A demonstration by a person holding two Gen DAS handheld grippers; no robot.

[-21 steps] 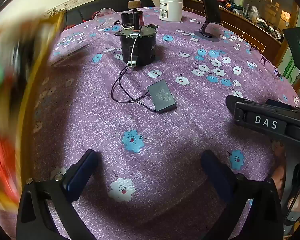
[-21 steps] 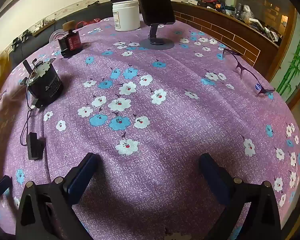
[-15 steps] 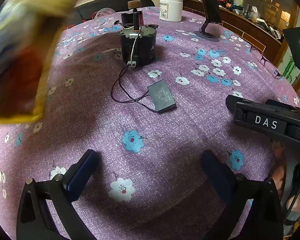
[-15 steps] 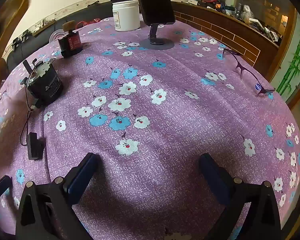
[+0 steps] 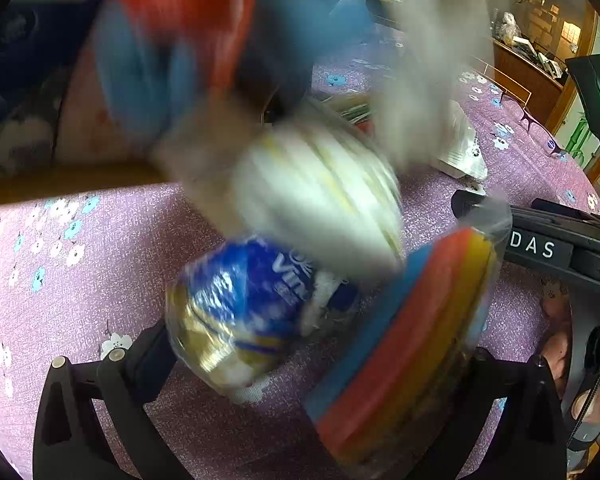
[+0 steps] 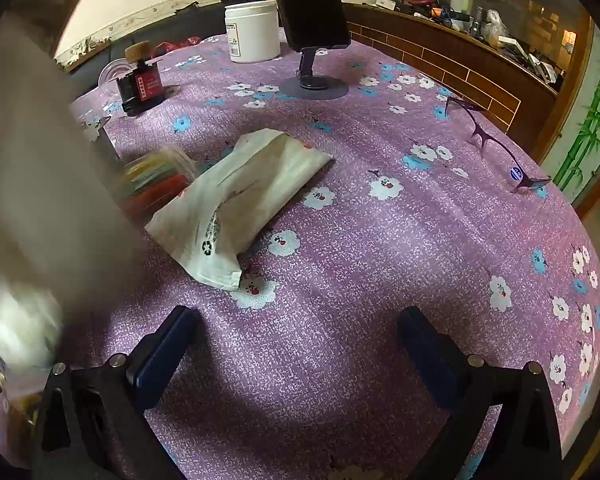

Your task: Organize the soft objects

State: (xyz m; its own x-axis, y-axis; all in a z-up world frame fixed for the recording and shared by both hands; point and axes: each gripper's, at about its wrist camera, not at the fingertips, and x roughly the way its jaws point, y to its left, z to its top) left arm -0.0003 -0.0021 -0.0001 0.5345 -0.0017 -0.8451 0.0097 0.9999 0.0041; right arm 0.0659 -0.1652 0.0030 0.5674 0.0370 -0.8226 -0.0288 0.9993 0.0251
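Soft objects are tumbling onto the purple flowered tablecloth [image 5: 100, 272], most of them motion-blurred. In the left wrist view a blue and gold wrapped pack [image 5: 244, 312] and a pack of red, yellow and blue sponges [image 5: 412, 360] lie between my left gripper's [image 5: 312, 364] open fingers. A pale striped bundle [image 5: 316, 200] and red and blue blurs fall above. In the right wrist view a white plastic pouch [image 6: 240, 200] lies beyond my open, empty right gripper [image 6: 300, 344], with a coloured pack [image 6: 156, 180] beside it.
A blurred grey-beige mass [image 6: 40, 160] fills the left of the right wrist view. A white jar [image 6: 252, 30], a phone stand [image 6: 314, 80], a small red and black bottle [image 6: 142, 82] and purple glasses [image 6: 496, 148] sit further back.
A blurred container swung in from the left and spilled soft items onto the cloth. They now cover the black motor and its cable. Both grippers kept still.
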